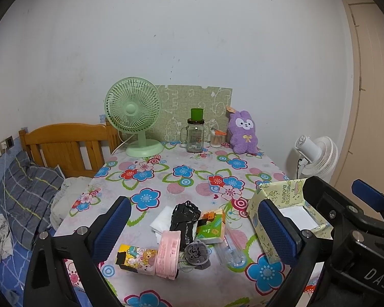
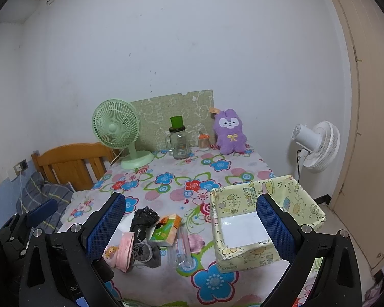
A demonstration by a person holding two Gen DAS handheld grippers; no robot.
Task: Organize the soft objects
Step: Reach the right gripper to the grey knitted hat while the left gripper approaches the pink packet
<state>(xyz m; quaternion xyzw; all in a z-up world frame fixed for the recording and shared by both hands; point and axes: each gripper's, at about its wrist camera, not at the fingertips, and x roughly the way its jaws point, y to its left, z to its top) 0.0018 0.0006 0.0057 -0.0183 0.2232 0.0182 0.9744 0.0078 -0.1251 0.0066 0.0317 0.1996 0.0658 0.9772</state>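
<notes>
A heap of small items lies near the table's front edge: a black plastic bundle (image 1: 184, 216), a green tissue pack (image 1: 211, 226), a pink pack (image 1: 167, 254), grey socks (image 1: 195, 252), a cartoon-printed pack (image 1: 137, 257) and a clear bottle (image 1: 230, 249). To their right stands an open yellow cartoon box (image 2: 243, 255) with a white floor. My left gripper (image 1: 195, 230) hovers open above the heap and holds nothing. My right gripper (image 2: 190, 227) is open too, spanning the socks (image 2: 146, 253) and the box. A purple plush (image 2: 229, 133) sits upright at the back.
At the back of the flowered tablecloth (image 1: 187, 179) stand a green desk fan (image 1: 134, 117), a glass jar (image 1: 195, 134) with a green cap and a small jar of swabs (image 1: 215, 139). A bed with a wooden headboard (image 1: 64, 148) lies left. A white floor fan (image 2: 316, 145) stands right.
</notes>
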